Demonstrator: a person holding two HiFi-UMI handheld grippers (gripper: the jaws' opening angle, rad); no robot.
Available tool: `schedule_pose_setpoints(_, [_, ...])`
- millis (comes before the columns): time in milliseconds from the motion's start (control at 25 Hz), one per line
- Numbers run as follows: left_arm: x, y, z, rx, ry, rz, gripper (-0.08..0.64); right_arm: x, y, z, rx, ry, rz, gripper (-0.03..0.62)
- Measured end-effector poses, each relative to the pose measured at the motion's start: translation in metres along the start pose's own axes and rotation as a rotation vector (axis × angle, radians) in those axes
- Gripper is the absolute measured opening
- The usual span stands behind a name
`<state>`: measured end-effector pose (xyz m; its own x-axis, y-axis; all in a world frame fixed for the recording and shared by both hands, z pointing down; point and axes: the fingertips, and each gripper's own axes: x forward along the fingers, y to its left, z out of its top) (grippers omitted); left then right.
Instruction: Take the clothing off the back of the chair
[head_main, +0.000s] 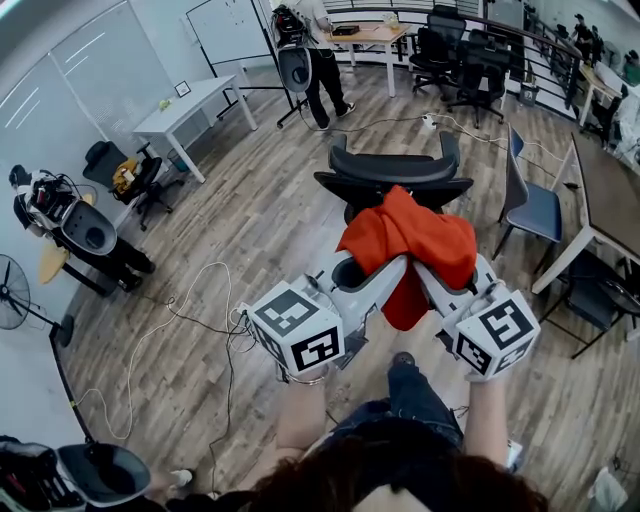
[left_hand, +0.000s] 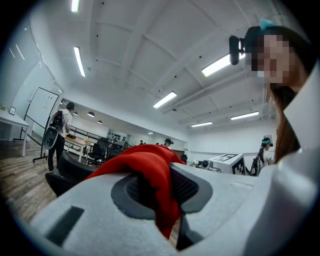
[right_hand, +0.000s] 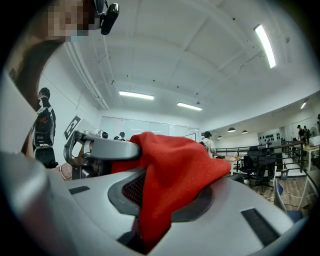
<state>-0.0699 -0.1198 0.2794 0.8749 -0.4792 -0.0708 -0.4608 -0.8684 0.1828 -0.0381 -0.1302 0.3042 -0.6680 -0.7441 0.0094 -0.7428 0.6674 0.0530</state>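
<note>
Your left gripper (head_main: 385, 268) is clamped on the red garment (head_main: 412, 240). In the left gripper view the jaws of that gripper (left_hand: 161, 186) pinch a fold of the cloth (left_hand: 150, 165) between the dark pads. Your right gripper (head_main: 432, 275) bites the same piece from the other side. In the right gripper view its jaws (right_hand: 160, 197) are closed on the red fabric (right_hand: 177, 167), which bulges up over them.

That makes two grippers on one garment, bunched between their tips with a tail hanging below. The black office chair (head_main: 395, 172) stands just beyond it, its back towards you. Whether the cloth brushes the chair, you can't tell from here.

To your right is one blue chair (head_main: 535, 208) beside a wooden table (head_main: 612, 195). On the left there's one white table (head_main: 188, 108), and a loose white cable (head_main: 205, 290) snakes over the wood floor (head_main: 265, 225). One person (head_main: 322, 55) stands at the far end by another desk (head_main: 368, 35).
</note>
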Motion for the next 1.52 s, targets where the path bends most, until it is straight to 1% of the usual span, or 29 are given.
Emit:
schedule_pose_setpoints(360, [-0.003,-0.023,-0.007,0.006,0.004,0.006,0.078,-0.023,0.010,-0.003,0.011,-0.001,0.000,0.098])
schedule_pose_setpoints(800, [0.003,-0.050,-0.009,0.028,0.013,0.058,0.078,-0.049,0.010,0.000,-0.001,-0.005,0.033,0.098])
schedule_pose_setpoints(1040, [0.009,-0.076,-0.011,0.030,0.014,0.088,0.078,-0.076,0.010,0.003,-0.004,0.002,0.052,0.097])
schedule_pose_setpoints(1240, [0.015,-0.100,-0.019,0.029,0.030,0.090,0.078,-0.100,0.009,0.001,-0.007,0.010,0.056,0.097])
schedule_pose_setpoints(1520, [0.009,-0.126,-0.025,0.026,0.040,0.118,0.078,-0.126,0.020,0.001,0.002,0.018,0.069,0.097])
